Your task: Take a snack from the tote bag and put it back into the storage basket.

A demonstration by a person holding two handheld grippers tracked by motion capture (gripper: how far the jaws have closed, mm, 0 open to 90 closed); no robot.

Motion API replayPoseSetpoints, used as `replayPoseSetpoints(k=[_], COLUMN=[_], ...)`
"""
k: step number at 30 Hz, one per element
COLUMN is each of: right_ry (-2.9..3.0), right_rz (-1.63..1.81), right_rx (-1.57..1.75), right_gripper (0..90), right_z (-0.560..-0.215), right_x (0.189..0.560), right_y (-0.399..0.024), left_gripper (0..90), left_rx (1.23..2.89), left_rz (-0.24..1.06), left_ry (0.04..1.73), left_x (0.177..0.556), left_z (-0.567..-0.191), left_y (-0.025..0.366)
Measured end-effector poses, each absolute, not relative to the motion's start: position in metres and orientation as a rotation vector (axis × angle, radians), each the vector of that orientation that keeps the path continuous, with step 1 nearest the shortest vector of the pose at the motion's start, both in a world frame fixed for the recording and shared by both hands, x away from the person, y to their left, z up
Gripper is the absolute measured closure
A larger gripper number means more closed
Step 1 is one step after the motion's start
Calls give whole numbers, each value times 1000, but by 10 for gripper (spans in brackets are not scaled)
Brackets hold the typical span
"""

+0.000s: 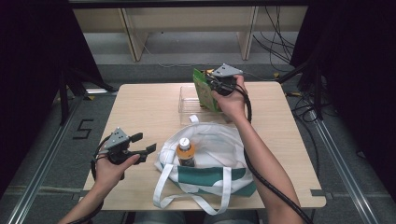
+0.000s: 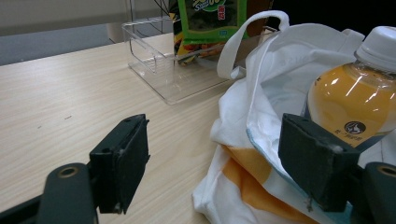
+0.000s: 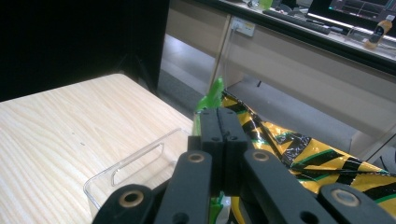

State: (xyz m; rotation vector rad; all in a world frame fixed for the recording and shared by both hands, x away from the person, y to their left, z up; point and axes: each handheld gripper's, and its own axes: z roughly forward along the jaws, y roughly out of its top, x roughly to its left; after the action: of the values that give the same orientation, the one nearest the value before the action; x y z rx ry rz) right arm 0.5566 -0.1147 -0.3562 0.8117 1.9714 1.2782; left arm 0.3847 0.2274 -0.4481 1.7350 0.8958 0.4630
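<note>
A green snack bag (image 1: pixel 203 88) hangs upright over the clear plastic bin (image 1: pixel 187 103) at the table's far middle, my right gripper (image 1: pixel 215 83) shut on its top edge. In the right gripper view the jaws press together on the bag's green edge (image 3: pixel 211 99); its yellow-and-black side (image 3: pixel 299 149) spreads to the right. An orange drink bottle (image 1: pixel 186 153) with a white cap stands inside the white and green tote bag (image 1: pixel 210 161). My left gripper (image 1: pixel 144 143) is open, just left of the tote, with nothing between its jaws. The bottle (image 2: pixel 352 102) is close behind the right jaw in the left gripper view.
The tote's white handles (image 1: pixel 196 198) drape toward the table's (image 1: pixel 140 107) near edge. The clear bin (image 2: pixel 163 70) sits beyond the tote in the left gripper view, with the snack bag (image 2: pixel 208 18) above it. Bare wood lies left of the bin and tote.
</note>
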Motion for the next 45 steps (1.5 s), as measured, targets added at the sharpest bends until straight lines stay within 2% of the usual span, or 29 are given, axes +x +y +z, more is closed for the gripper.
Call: replayPoseSetpoints(k=[45], right_ry=[1976], right_rz=[1295], right_rx=[822], right_gripper=[900], right_z=[-362], right_x=[572], right_y=[-103], left_gripper=[241], left_rx=[1735], left_rz=[461], left_ry=[893], left_x=[385], left_z=[-448], left_y=[228])
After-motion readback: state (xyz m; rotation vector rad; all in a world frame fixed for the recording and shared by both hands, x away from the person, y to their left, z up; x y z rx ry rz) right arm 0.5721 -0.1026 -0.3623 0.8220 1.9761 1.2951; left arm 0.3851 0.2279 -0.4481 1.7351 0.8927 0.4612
